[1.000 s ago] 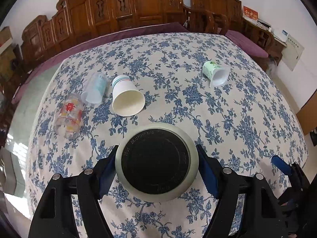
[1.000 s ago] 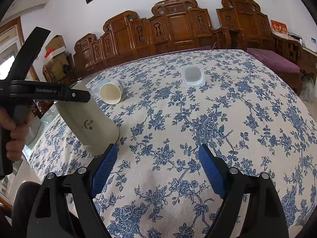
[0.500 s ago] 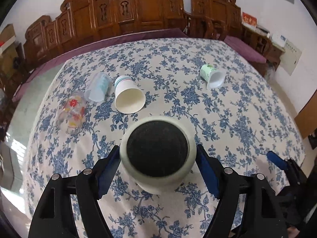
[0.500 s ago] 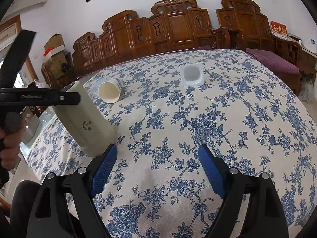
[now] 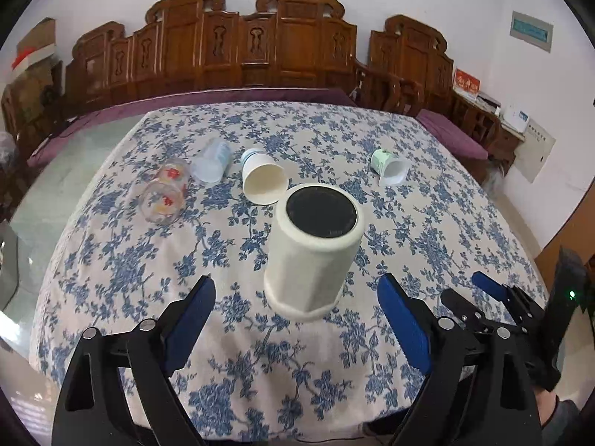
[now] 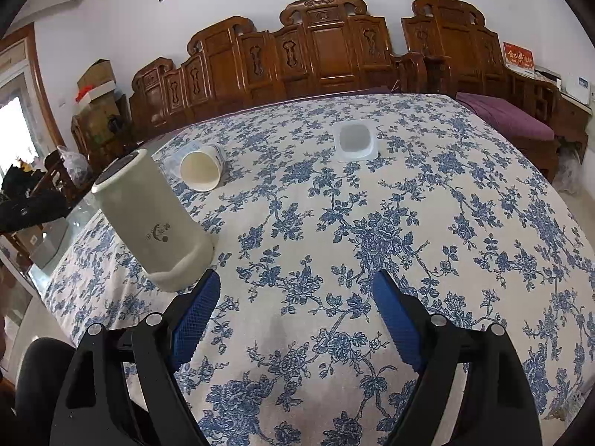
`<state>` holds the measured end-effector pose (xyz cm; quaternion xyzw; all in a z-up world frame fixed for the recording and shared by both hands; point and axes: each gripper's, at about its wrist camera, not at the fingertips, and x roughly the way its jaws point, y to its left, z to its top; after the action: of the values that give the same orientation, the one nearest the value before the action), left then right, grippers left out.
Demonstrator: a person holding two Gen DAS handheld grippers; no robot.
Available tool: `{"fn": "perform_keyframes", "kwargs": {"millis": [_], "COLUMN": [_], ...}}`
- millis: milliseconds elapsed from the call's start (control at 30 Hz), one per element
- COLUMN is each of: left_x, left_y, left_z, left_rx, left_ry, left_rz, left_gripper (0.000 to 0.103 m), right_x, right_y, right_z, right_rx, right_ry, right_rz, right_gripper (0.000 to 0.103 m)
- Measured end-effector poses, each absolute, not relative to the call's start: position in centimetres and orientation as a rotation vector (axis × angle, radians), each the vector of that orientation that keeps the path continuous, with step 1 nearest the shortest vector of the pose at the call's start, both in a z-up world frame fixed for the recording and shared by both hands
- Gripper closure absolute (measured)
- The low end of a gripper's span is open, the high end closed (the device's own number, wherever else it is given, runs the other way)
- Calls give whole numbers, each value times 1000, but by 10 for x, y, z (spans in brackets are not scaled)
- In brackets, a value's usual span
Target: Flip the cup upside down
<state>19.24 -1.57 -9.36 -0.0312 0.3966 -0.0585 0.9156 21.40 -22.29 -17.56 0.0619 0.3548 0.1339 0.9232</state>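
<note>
A tall cream cup (image 5: 312, 256) stands upside down on the floral tablecloth (image 5: 427, 230), its dark base facing up. It also shows in the right wrist view (image 6: 152, 223) at the left. My left gripper (image 5: 297, 319) is open and empty, pulled back just short of the cup. My right gripper (image 6: 293, 316) is open and empty above the cloth, to the right of the cup; its blue fingers (image 5: 487, 286) show in the left wrist view.
A paper cup (image 5: 262, 182), a clear plastic cup (image 5: 212, 161), a printed glass (image 5: 165, 195) and a yogurt cup (image 5: 388, 167) lie on their sides farther back. Carved wooden benches (image 5: 260, 48) stand behind the table. The table edge (image 5: 37, 297) is at left.
My left gripper has let go of the cream cup and drawn back from it. The cup now stands free on the cloth. The right gripper has barely moved.
</note>
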Motion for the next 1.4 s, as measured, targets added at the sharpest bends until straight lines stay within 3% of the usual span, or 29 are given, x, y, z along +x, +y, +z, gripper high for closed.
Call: {"fn": "perform_keyframes", "kwargs": {"millis": [67, 267, 767, 1400], "left_x": [181, 150, 62, 17], "left_y": [-14, -8, 3, 5], "left_z": [-87, -65, -1, 11], "left_rx": [-67, -54, -11, -23], "left_ry": [791, 716, 480, 443], "left_rz": [-122, -94, -40, -28], "left_gripper": [7, 8, 8, 8], "right_x": [211, 193, 88, 47], "right_y": [-221, -218, -202, -193], "right_z": [-168, -138, -20, 5], "right_rx": [128, 125, 59, 58], "right_ry": [723, 683, 442, 378], "right_rz": [275, 275, 290, 288], "right_gripper": [17, 3, 3, 3]}}
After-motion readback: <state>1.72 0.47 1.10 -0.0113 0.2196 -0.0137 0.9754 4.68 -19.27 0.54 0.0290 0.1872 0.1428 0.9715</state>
